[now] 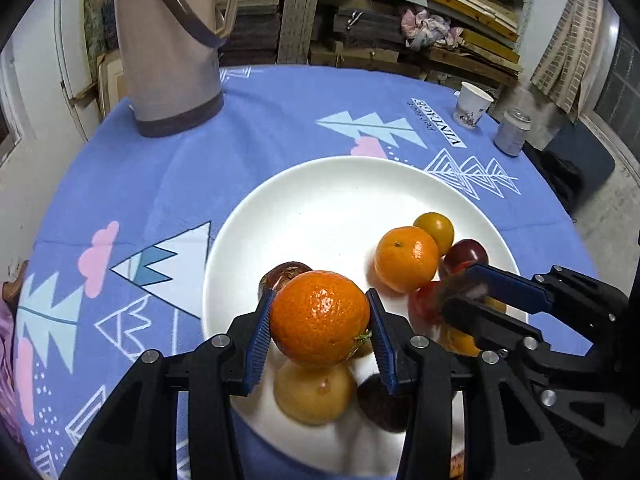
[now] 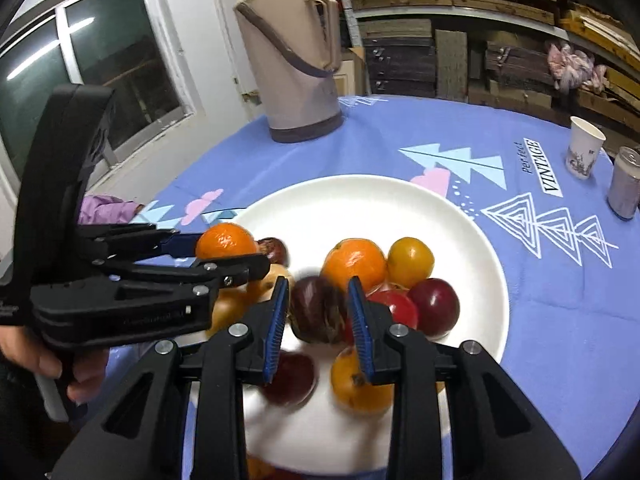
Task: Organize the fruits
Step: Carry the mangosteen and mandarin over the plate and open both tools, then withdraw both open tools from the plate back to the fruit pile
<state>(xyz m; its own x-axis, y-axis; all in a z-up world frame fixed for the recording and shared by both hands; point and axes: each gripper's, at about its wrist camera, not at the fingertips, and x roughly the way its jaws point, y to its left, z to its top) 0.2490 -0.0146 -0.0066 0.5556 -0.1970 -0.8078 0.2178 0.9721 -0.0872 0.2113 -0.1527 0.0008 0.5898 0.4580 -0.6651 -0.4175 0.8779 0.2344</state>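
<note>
Left claw point(image 1: 320, 320) pinches an orange point(image 1: 319, 317) above the white plate point(image 1: 320, 200); right claw point(image 2: 318, 308) spread around a dark plum point(image 2: 318, 309) (lower gently, release late).

A storeroom-like workshop: shelves of stacked wooden boards point(image 1: 460, 4) behind a cloth-covered table point(image 1: 280, 120).

Behind the held orange point(image 1: 320, 317), hidden in part: a yellow fruit point(image 1: 314, 394) and two dark fruits. Blurred between the right gripper's pads point(image 2: 280, 320): a dark purple fruit point(image 2: 318, 310), contact unclear. Cut off at the top edge: the thermos point(image 1: 168, 44).
</note>
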